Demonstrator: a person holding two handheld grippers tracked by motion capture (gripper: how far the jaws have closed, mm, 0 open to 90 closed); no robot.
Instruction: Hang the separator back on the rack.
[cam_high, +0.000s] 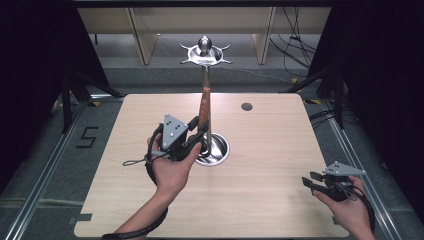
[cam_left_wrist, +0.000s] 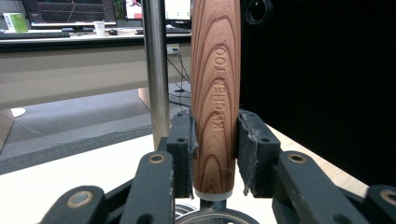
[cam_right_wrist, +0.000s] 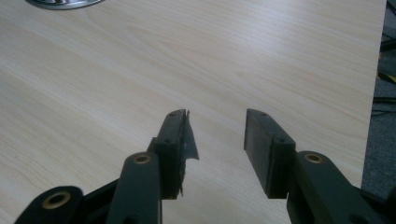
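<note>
A metal stand rises from a round base dish (cam_high: 220, 154) in the middle of the table, its pole (cam_high: 206, 80) topped by a hook ring (cam_high: 205, 54). A kitchen tool with a wooden handle (cam_high: 203, 107) stands upright right beside the pole. My left gripper (cam_high: 200, 131) is shut on the lower part of that handle. In the left gripper view the handle (cam_left_wrist: 215, 70), stamped KITCHEN TOOL, sits between both pads, with the pole (cam_left_wrist: 156, 70) just behind it to the left. My right gripper (cam_high: 309, 181) hovers open near the table's front right corner, nothing between its fingers (cam_right_wrist: 217, 135).
The light wooden table (cam_high: 270, 150) has a small dark hole (cam_high: 246, 106) near its far edge. The stand's base (cam_right_wrist: 60, 3) shows far off in the right gripper view. Black curtains flank the table, with cables on the floor at the back right.
</note>
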